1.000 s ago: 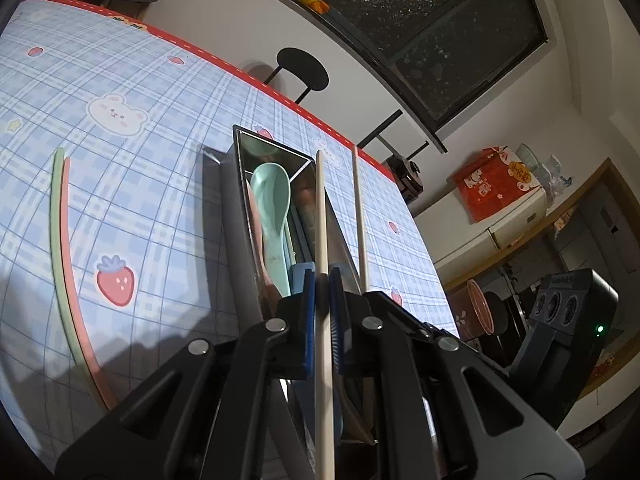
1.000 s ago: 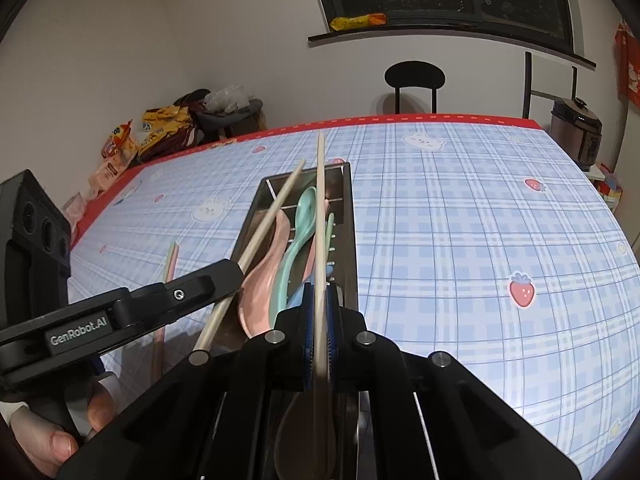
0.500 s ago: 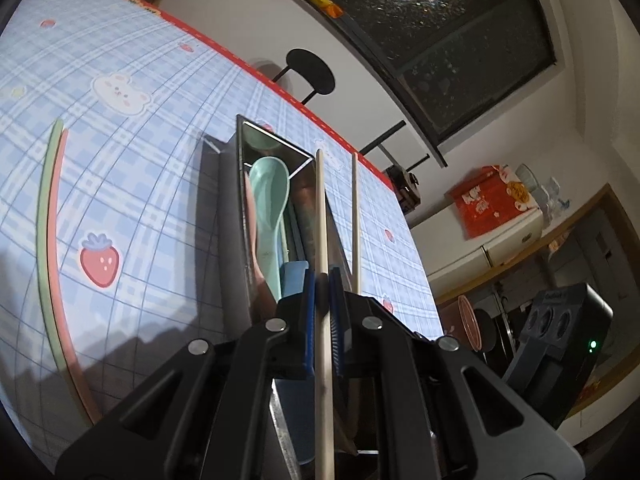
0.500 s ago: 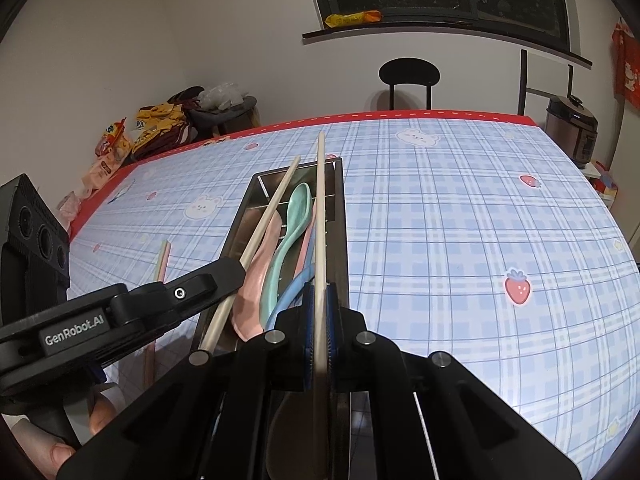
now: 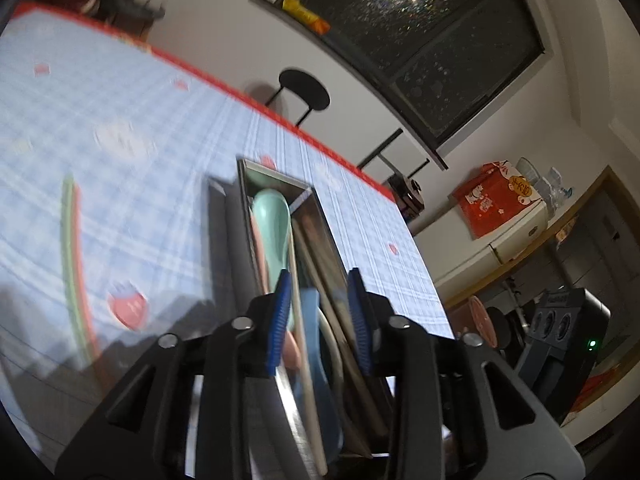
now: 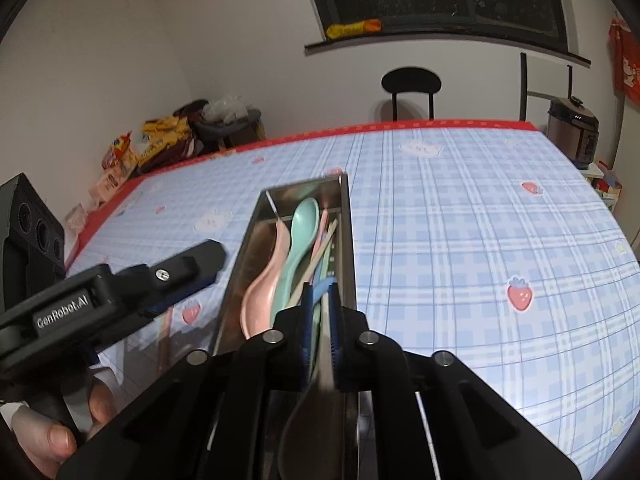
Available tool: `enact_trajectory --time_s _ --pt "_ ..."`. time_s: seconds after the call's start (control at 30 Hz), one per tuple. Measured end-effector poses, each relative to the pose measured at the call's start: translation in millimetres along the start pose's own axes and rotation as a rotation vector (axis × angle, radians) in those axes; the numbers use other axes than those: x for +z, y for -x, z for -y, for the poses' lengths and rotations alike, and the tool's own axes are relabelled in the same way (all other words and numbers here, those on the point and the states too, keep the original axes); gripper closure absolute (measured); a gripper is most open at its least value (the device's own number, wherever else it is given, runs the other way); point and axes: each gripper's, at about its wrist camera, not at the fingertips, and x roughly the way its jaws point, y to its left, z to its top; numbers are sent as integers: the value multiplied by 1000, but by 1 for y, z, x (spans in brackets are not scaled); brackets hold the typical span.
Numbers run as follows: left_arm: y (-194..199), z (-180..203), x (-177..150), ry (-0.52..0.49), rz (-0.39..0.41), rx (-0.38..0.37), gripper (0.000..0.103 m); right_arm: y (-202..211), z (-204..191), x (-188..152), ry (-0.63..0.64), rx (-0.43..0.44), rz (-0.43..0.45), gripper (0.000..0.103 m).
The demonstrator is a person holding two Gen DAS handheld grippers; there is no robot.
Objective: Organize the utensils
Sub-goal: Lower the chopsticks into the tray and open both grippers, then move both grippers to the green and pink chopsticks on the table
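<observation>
A narrow metal tray [image 6: 347,232] lies on the blue plaid tablecloth, holding a mint spoon [image 6: 305,220], a pink spoon [image 6: 260,300], a blue spoon and pale chopsticks [image 6: 322,246]. My right gripper [image 6: 320,308] hangs over the tray's near end, its jaws opening with a narrow gap and the pads pressing on nothing. My left gripper [image 5: 319,280] is over the same tray [image 5: 244,216], jaws opening. A pale chopstick [image 5: 298,300] lies loose in the tray between them, beside the mint spoon [image 5: 272,216]. In the right wrist view the left gripper [image 6: 200,268] sits left of the tray.
A green and a pink chopstick [image 5: 74,272] lie on the cloth left of the tray. A black chair [image 6: 412,80] stands past the table's red far edge, a rice cooker [image 6: 572,128] to the right, snack bags [image 6: 160,140] at the back left. A hand [image 6: 52,436] holds the left gripper.
Each gripper was shut on a pale chopstick raised over the tray. Both pairs of jaws have parted and the chopsticks now lie in the tray. The left view has shifted and blurred.
</observation>
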Motion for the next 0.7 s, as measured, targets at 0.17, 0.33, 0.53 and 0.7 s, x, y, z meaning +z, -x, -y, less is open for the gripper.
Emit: enact_trajectory --time_s 0.17,0.33,0.53,0.7 --pt "30 -7 18 -73 66 74 50 14 4 5 -23 -74 74 32" --pt "64 -20 32 -136 122 166 17 24 8 6 -41 -188 131 5" --pt "100 -41 38 -262 118 274 6 33 2 1 -46 -300 174 5" --pt "127 -66 43 -348 100 348 6 45 -22 -7 1 -286 173 5"
